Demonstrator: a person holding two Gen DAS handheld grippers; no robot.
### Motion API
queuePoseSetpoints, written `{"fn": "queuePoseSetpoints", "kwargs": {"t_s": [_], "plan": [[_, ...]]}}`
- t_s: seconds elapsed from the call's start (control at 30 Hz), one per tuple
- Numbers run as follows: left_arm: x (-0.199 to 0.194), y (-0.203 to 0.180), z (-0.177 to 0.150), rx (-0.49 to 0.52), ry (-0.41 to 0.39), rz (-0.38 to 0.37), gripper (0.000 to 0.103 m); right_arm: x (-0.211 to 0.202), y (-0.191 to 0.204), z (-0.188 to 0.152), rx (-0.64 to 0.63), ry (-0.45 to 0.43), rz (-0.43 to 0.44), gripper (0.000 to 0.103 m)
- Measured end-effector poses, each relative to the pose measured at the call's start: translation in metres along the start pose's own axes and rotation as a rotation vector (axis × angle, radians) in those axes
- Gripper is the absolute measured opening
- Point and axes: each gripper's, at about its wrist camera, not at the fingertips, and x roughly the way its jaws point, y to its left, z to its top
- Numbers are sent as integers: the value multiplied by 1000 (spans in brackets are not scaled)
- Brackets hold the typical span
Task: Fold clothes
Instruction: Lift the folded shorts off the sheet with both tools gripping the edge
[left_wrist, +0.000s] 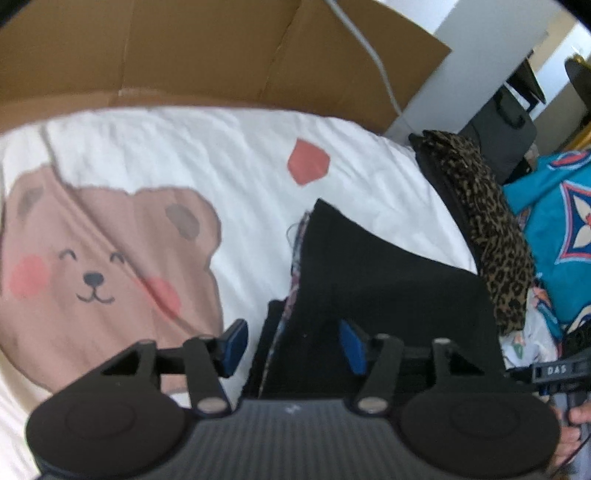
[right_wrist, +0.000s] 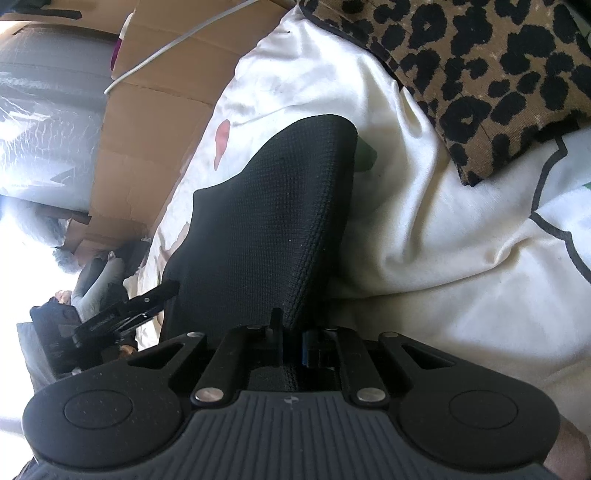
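White bedding (left_wrist: 240, 147) shows its bear print only leftward, left gripper (left_wrist: 293, 345) spread; right gripper (right_wrist: 293, 341) pinches black garment (right_wrist: 266, 206).

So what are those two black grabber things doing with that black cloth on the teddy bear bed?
A person is folding clothes on a bed with a bear-print sheet, holding a grabber in each hand. The right gripper has its fingers shut on an edge of the black garment. The left gripper is open; its blue fingers stand on either side of the garment without pressing it. A leopard-print cloth lies beside it.
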Motion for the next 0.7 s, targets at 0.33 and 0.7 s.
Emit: {"fn": "queuePoseSetpoints", "kwargs": {"t_s": [0.33,0.7], "plan": [[20,23,-3,-92,42,-90,62,2,1,3,8,15,-4,7],[0,32,-2,-147,0,-166,28,-7,20,7,-42,-14,38,8]]}}
